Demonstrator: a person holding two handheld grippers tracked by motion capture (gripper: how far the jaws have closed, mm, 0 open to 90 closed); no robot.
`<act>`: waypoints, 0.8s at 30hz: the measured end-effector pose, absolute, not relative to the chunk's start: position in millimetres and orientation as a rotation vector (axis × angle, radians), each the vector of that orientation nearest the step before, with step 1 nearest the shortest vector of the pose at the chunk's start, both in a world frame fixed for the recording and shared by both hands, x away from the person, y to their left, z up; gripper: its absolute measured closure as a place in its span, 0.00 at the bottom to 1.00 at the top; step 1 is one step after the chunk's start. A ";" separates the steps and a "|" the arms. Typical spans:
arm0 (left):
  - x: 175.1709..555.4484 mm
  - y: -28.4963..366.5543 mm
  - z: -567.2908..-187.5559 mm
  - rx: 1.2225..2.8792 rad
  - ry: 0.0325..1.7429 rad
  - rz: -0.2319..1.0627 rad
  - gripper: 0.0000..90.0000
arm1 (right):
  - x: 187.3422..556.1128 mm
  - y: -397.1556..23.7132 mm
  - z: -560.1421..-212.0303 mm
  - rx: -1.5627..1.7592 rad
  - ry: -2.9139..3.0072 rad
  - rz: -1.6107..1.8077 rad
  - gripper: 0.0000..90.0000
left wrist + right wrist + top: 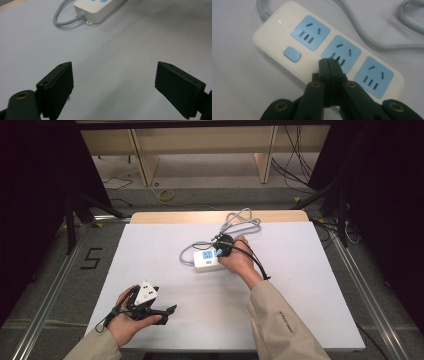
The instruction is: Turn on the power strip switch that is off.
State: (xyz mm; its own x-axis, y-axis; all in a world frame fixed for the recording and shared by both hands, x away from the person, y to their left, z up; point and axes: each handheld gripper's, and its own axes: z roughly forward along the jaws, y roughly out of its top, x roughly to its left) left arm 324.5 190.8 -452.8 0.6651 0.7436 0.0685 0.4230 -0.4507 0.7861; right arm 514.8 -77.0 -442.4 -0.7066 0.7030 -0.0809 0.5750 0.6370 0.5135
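Observation:
A white power strip (206, 261) with blue sockets lies near the middle of the white table; its grey cable (240, 222) loops toward the far edge. In the right gripper view the power strip (287, 35) shows three blue sockets and a blue switch (292, 54). My right gripper (329, 61) is shut with nothing between its jaws, its tips just over the strip beside the middle socket (341, 52). In the high view the right gripper (222, 247) sits on the strip's right end. My left gripper (113, 75) stands open over bare table; the left gripper (165, 312) rests near the front left.
The white table top (300, 285) has a wooden strip (165, 216) along its far edge. Metal rails (365, 290) flank the table on the floor. Shelving legs and loose cables (295, 167) stand beyond the table.

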 end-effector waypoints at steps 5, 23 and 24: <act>324.5 190.7 -452.8 2.102 0.899 0.526 0.16 | 514.0 -75.6 -442.9 1.050 2.574 0.665 1.00; 326.3 188.7 -454.0 2.116 0.899 0.513 0.16 | 514.6 -78.7 -444.8 1.085 2.569 0.703 1.00; 326.4 188.5 -454.0 2.117 0.897 0.514 0.16 | 514.9 -80.2 -445.5 1.080 2.566 0.717 1.00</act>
State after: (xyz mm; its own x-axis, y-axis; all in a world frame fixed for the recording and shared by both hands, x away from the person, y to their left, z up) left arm 326.4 188.5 -454.0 0.6712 0.7384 0.0652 0.4296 -0.4592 0.7775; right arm 514.9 -80.2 -445.5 -0.6872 0.7246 -0.0511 0.5932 0.6004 0.5363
